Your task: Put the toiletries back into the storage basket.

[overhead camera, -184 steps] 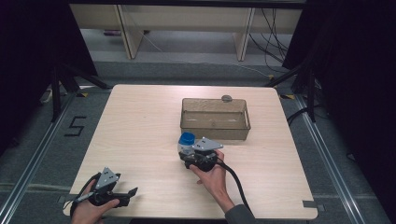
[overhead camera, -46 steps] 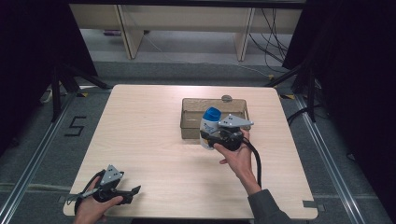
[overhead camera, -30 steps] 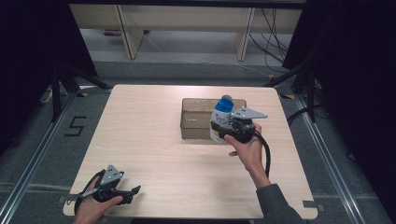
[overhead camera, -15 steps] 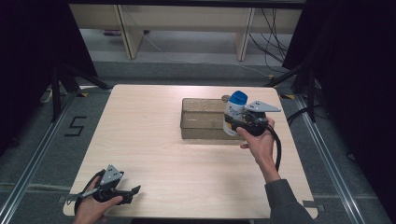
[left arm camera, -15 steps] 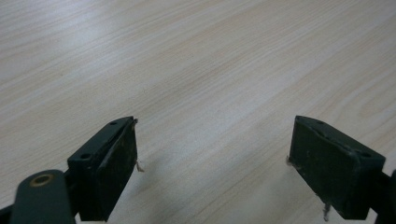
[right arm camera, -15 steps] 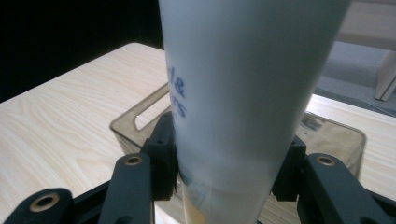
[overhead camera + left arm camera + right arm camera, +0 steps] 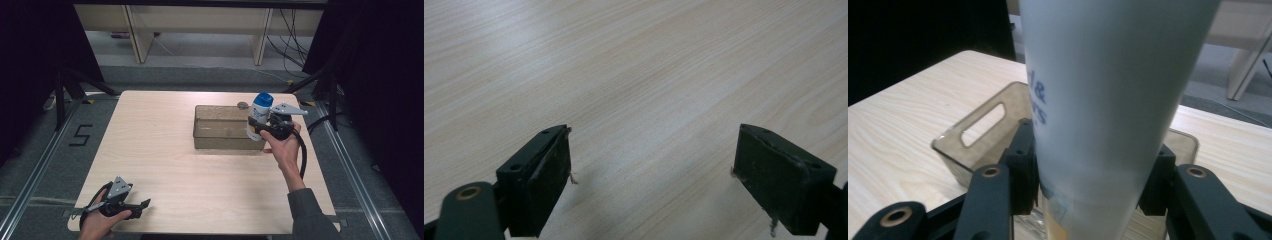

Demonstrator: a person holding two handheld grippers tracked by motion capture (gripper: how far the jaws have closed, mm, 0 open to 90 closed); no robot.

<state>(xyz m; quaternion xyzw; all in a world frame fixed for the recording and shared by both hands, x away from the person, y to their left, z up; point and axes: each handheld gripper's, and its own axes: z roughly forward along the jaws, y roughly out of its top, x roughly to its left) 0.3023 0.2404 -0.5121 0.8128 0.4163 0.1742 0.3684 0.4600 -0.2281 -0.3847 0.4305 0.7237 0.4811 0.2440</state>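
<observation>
From above, on the light wooden table (image 7: 165,150), a clear plastic bin (image 7: 222,134) with a smoky tint stands toward the far right part of the top, and a small round grey object (image 7: 242,105) lies just behind its far wall. At the bin's right end the right gripper (image 7: 261,125) is clamped on a white bottle with a blue cap (image 7: 260,117), which is held upright, off the table, with its lower part against or just in front of the bin's right end; whether it touches the bin I cannot tell. The person's right hand (image 7: 282,147) grasps the tool from below, its black cable looping down beside the wrist. At the near left corner the left gripper (image 7: 142,205) lies low over the table edge in the left hand (image 7: 100,222), well apart from the bin. Along the left gripper view, the two black jaws stand wide apart with bare wood grain between them. Along the right gripper view, the jaws press on both sides of the white bottle (image 7: 1108,100), blue lettering on its side, and beyond it the bin (image 7: 973,135) shows a slot handle in its end wall.
</observation>
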